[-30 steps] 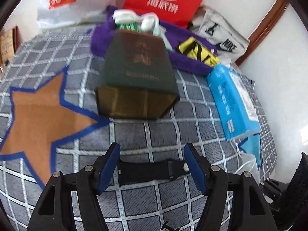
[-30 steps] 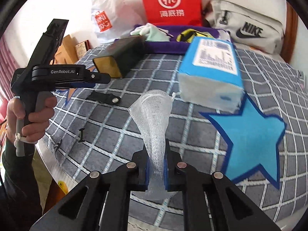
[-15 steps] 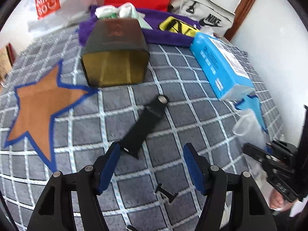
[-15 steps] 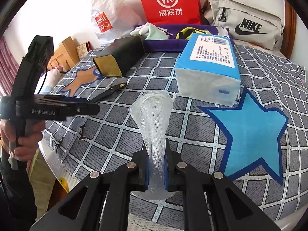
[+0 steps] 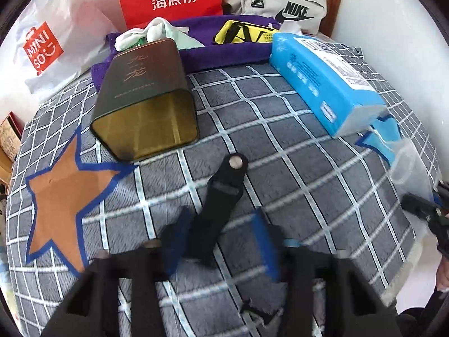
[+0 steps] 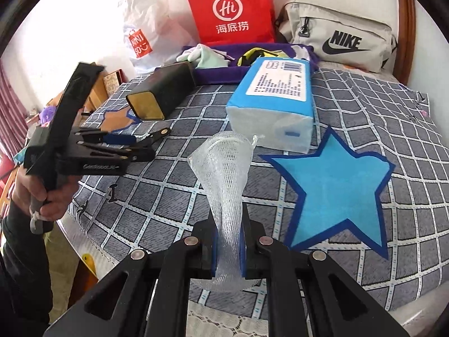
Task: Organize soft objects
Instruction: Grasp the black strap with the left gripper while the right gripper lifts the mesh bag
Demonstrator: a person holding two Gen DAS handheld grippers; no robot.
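Note:
My right gripper [image 6: 228, 241] is shut on a white foam net sleeve [image 6: 224, 174], held upright above the checked cloth; the sleeve also shows at the right edge of the left wrist view [image 5: 408, 168]. My left gripper [image 5: 220, 230] is open, its blue pads on either side of the near end of a black strap [image 5: 217, 205] with a metal stud, which lies on the cloth. From the right wrist view the left gripper [image 6: 123, 146] sits low over that strap [image 6: 157, 136]. A blue tissue pack [image 6: 275, 98] lies beyond the sleeve.
A dark tin [image 5: 146, 104] lies on its side by an orange star [image 5: 61, 193]. A blue star [image 6: 336, 185] is at the right. A purple towel [image 5: 224, 53] with gloves and a yellow item, a red bag [image 6: 233, 8], a Miniso bag [image 5: 45, 45] and a Nike bag [image 6: 342, 36] line the back.
My left gripper has come down and forward, so the black strap's end now lies between its open pads. The right gripper still holds the net sleeve, nearly unmoved.

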